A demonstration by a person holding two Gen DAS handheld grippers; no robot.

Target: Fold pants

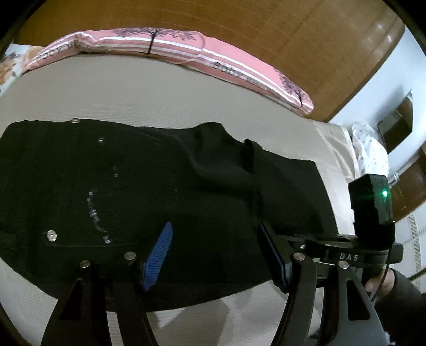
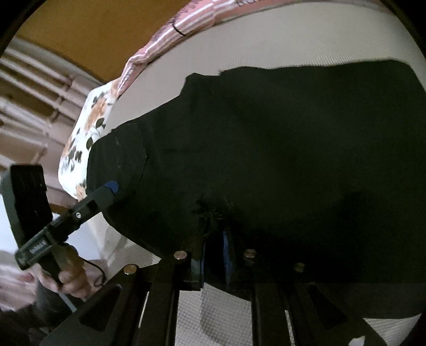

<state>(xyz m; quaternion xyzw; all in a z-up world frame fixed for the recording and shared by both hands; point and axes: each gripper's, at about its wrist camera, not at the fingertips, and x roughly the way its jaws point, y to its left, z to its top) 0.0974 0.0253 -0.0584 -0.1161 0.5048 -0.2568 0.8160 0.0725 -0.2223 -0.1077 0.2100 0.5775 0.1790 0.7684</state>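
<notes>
Black pants lie spread on the bed, over a pale textured sheet, covering most of the middle and reaching toward the near edge. Metal studs and a curved line of small shiny bits show on the fabric in the left wrist view. Folds and a raised ridge run across the pants toward the bed's right side.

Left gripper hangs over the pants nr the bed's near edge, jaws wide apart w/ blue ribbed pads; nothing between them but the cloth lying flat below. Pads don't pinch anything. In the right wrist view the same gripper shows at the left end of the pants, by the bed's left edge, a hand wrapped round its handle.

Right gripper sits low at the near edge of the pants, jaws close together w/ a narrow gap. Dark cloth bunches right at the fingertips, a puckered bit just above them. Too dark to tell if the pads actually press on fabric. The right gripper's body w/ a green light also shows at the right in the left view, a hand below it.

Pink striped pillow w/ tree print lies along the bed's far edge, by a wooden headboard. Floral pillow sits at the far-left corner, touching the pants' end in the right view.
</notes>
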